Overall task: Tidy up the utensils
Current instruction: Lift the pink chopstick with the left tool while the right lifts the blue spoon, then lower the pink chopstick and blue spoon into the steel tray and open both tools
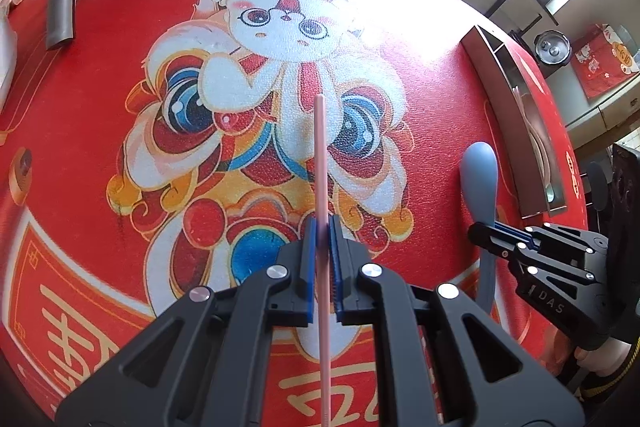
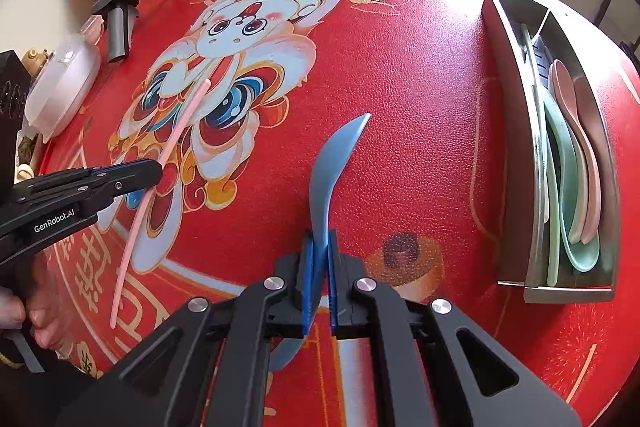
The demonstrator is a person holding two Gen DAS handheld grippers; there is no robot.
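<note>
Left gripper [image 1: 322, 227] fingers clamped on thin pink plastic chopstick [image 1: 320, 147]; right gripper [image 2: 319, 243] fingers clamped on blue plastic spoon [image 2: 328, 163], both likely bound for steel divided tray [image 2: 512, 147] right of fingers.

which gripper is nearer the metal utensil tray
Right. The right gripper, shut on the blue spoon, sits just beside the metal tray; the left gripper, holding the pink chopstick, is farther across the table.
</note>
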